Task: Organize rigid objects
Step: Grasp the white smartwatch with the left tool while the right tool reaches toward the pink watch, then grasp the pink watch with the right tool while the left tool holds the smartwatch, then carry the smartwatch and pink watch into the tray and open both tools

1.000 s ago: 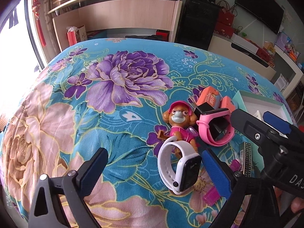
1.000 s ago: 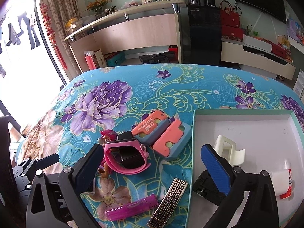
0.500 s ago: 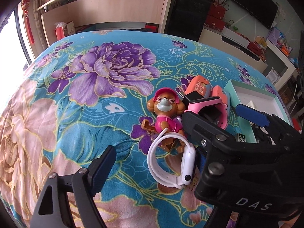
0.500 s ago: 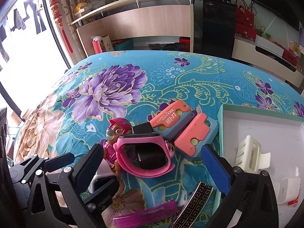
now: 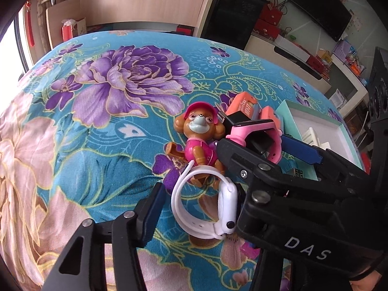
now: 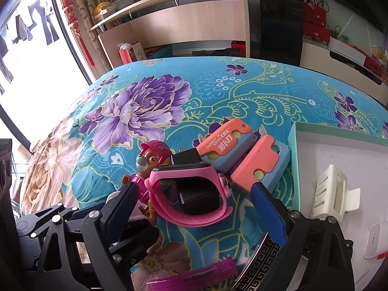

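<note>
The left gripper [image 5: 194, 208] brackets the white watch [image 5: 206, 206] lying on the floral cloth [image 5: 109, 121], its 2 jaws closing, pads not visibly pressing yet. The right gripper [image 6: 194, 208] straddles the pink watch [image 6: 191, 194], jaws wide but narrowing. Behind sit the toy pup [image 5: 198, 131], 2 orange carrot knives [image 6: 225, 143] and the white tray [image 6: 315, 150].

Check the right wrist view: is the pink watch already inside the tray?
No, the pink watch lies on the floral cloth, left of the tray, between the right gripper's fingers.
</note>
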### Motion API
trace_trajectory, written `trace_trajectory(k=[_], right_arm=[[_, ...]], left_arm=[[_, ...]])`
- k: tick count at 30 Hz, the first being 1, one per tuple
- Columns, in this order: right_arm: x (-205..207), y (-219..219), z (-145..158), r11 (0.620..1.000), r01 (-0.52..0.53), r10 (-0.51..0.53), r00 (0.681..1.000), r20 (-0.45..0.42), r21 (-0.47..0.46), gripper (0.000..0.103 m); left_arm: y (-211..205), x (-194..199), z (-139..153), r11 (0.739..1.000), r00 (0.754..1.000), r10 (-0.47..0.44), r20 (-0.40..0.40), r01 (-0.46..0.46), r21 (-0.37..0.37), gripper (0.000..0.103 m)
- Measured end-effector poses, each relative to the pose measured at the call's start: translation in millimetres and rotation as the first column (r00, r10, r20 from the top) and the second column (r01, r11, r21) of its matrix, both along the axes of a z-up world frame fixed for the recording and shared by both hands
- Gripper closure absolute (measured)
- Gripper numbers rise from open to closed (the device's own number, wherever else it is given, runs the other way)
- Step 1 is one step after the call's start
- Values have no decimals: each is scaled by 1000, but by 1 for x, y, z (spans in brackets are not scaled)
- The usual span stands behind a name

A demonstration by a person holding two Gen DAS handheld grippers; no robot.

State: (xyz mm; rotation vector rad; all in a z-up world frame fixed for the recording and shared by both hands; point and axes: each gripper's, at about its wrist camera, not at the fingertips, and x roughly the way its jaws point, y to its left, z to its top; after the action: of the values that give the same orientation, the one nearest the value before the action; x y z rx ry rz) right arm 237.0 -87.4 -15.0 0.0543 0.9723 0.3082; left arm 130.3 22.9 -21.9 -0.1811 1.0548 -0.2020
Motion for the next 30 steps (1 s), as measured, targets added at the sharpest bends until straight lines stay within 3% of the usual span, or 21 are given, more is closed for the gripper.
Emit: trace_trajectory(k=[5,13,22,30], right_arm=[[-1,0,1,1000,-8,8,1000,-3,10,38],[-4,-9,11,999,9,-10,1000,21,38,39],[-13,-36,41,992,74,-85,990,108,99,39],[-14,-79,49,982,174,-183,975,124,75,39]], left_arm=[[-1,0,1,1000,1000,-11,3,11,-4,53],[-1,-2,5,1000,1000,-3,16,3,1,53],[5,-12,35,999,993,34,115,-34,-7,53],[-14,-14,51,1000,986,-16,165,17,-5,53]])
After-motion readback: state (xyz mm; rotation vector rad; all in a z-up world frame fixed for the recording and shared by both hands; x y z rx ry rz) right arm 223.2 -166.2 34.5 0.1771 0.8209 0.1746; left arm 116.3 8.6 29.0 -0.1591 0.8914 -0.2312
